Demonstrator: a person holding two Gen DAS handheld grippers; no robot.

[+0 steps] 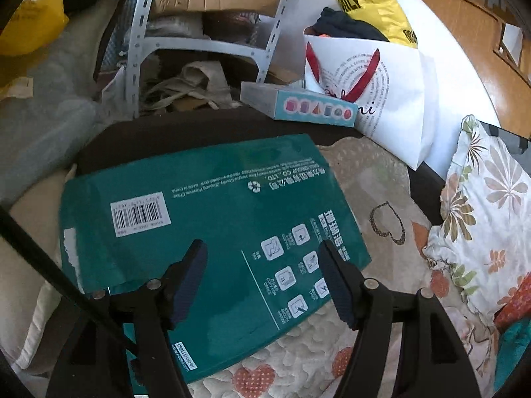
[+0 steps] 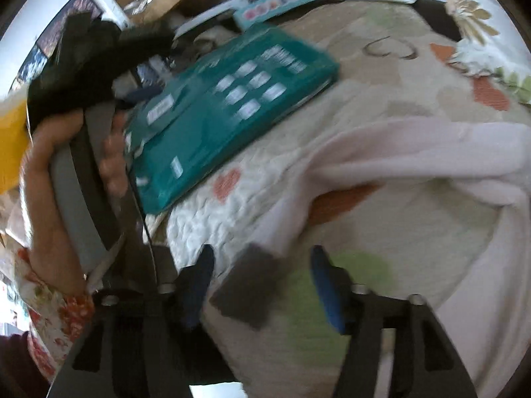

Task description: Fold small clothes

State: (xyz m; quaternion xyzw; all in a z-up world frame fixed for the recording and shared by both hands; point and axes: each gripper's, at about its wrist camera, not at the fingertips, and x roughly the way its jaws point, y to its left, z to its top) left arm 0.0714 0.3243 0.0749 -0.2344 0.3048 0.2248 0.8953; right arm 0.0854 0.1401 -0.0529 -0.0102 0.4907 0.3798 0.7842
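Quilted bed point(image 1: 375, 179) (green packet point(image 1: 212, 219), pale garment point(image 2: 415, 152))

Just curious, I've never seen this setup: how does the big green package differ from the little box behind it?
The green package is large, flat and dark teal, with a barcode label and white icons; the little box is far smaller, pale, with a row of coloured shapes on its turquoise side. The package lies on the heart-patterned quilt; the box sits further back on a dark edge. Both are rectangular and closed.

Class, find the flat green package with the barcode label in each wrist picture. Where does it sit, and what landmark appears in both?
Left wrist view: the green package fills the centre, lying on the heart-print quilt, just beyond the open left claw.
Right wrist view: it lies blurred, upper left of centre.
Shared landmark: the small box with coloured shapes behind it.
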